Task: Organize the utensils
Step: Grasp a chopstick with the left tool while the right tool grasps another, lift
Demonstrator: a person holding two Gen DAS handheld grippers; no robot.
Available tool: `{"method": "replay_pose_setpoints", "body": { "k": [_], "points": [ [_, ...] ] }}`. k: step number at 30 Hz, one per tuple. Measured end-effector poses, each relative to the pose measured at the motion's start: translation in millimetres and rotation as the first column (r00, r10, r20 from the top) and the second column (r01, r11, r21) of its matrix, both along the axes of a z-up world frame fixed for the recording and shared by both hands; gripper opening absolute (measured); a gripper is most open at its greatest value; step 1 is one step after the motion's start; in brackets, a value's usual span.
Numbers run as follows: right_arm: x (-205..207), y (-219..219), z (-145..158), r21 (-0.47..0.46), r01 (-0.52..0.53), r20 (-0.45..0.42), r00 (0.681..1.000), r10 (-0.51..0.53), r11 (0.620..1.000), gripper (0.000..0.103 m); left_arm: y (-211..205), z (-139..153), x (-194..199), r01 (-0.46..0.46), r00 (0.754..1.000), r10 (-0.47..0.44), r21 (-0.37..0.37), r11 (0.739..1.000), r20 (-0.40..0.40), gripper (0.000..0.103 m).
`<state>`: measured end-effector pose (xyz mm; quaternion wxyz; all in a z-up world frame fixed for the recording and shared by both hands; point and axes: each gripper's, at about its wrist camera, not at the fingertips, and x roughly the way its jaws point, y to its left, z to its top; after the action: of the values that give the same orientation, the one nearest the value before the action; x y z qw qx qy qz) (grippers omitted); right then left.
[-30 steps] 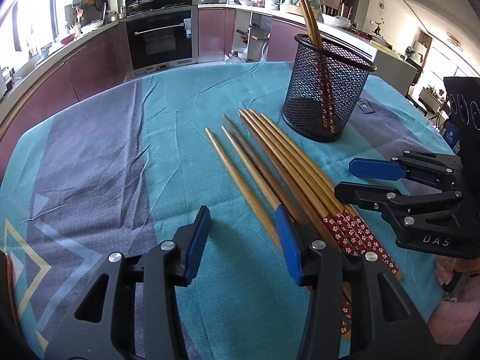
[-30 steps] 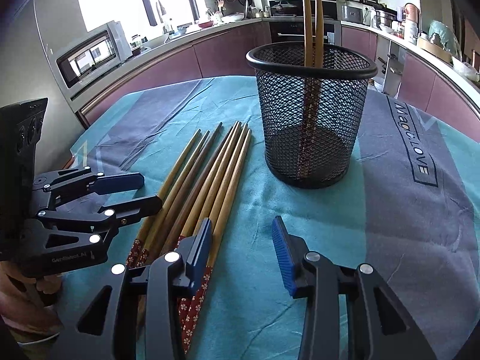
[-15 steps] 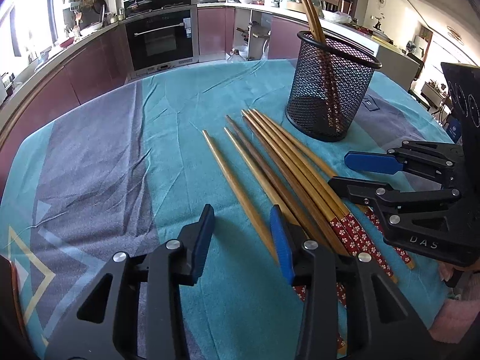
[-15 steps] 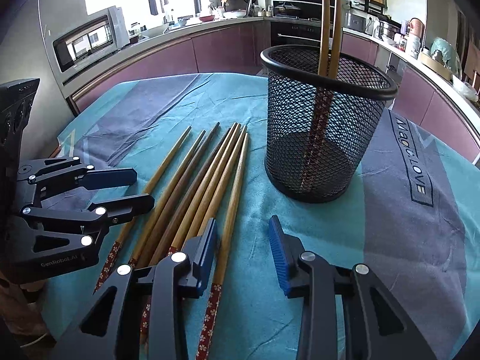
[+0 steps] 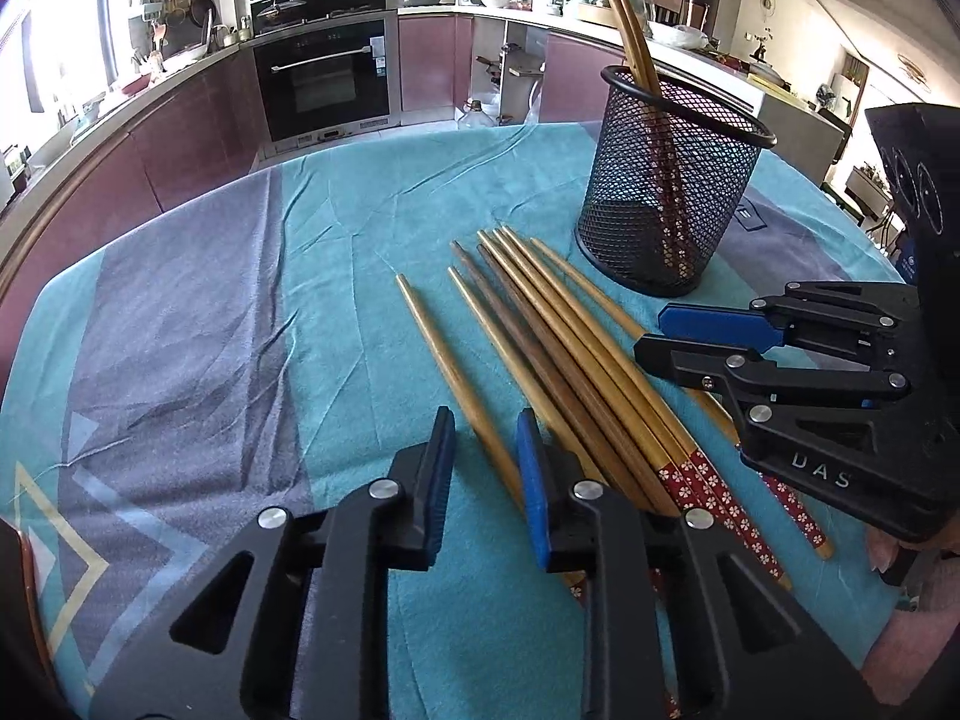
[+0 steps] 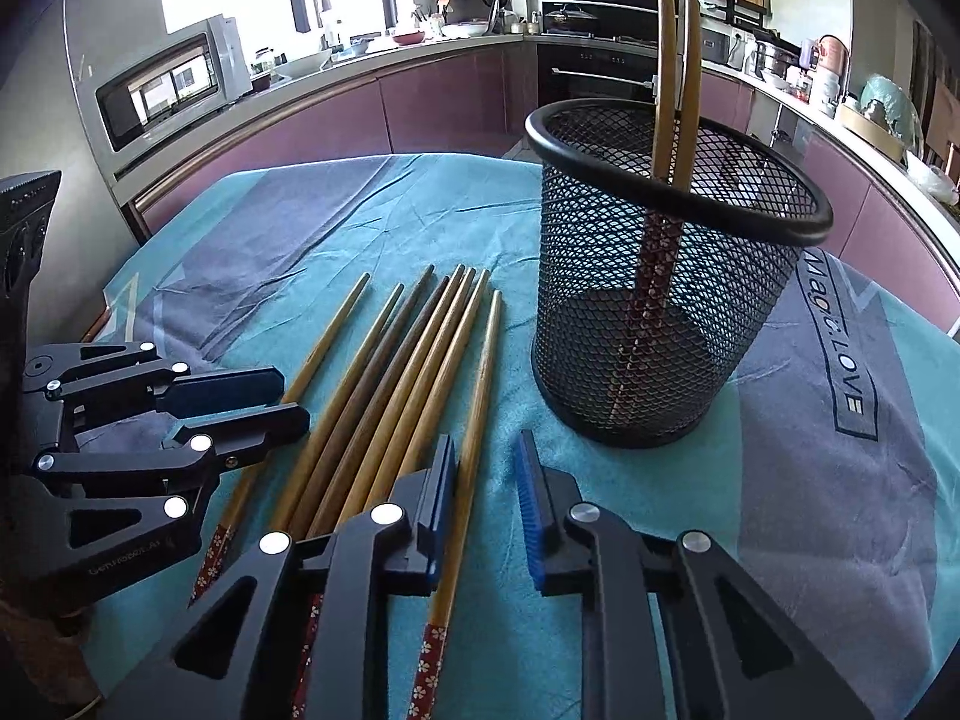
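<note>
Currently both claws hang partly open, empty: left gripper (image 5: 480, 450) and right gripper (image 6: 486, 480) low over the loose chopsticks (image 5: 576, 354) fanned on the tablecloth (image 5: 198, 324). Farther back, mesh holder (image 6: 666, 312) holds two upright.

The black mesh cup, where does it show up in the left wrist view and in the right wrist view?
Left wrist view: the black mesh cup stands upper right, beyond the far tips of the loose chopsticks.
Right wrist view: the cup stands right of centre, to the right of the loose chopsticks.
Shared landmark: the two chopsticks standing in the cup.
</note>
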<state>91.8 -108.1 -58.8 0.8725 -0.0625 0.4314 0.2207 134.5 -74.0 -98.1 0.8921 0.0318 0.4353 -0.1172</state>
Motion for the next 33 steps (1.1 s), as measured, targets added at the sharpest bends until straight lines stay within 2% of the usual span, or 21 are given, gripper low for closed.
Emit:
{"method": "replay_pose_setpoints", "body": {
  "k": [6, 16, 23, 33],
  "points": [
    [3, -9, 1, 0.052, 0.012, -0.028, 1.0, -0.011, 0.999, 0.005, 2, 0, 0, -0.018, 1.0, 0.018, -0.036, 0.999, -0.005, 0.012],
    [-4, -21, 5, 0.106, 0.006, -0.039, 0.999, -0.002, 0.994, 0.005, 9, 2, -5, -0.03, 1.0, 0.029, -0.074, 0.997, -0.011, 0.008],
    [-10, -33, 16, 0.201, -0.016, -0.043, 0.999, 0.025, 0.98, 0.005, 16, 12, -10, -0.026, 1.0, 0.027, -0.103, 0.994, 0.007, 0.008],
    [-21, -40, 41, 0.288, -0.052, 0.007, 0.999, 0.052, 0.956, 0.005, 24, 38, -21, 0.025, 0.999, -0.018, -0.222, 0.975, 0.037, 0.008]
  ]
}}
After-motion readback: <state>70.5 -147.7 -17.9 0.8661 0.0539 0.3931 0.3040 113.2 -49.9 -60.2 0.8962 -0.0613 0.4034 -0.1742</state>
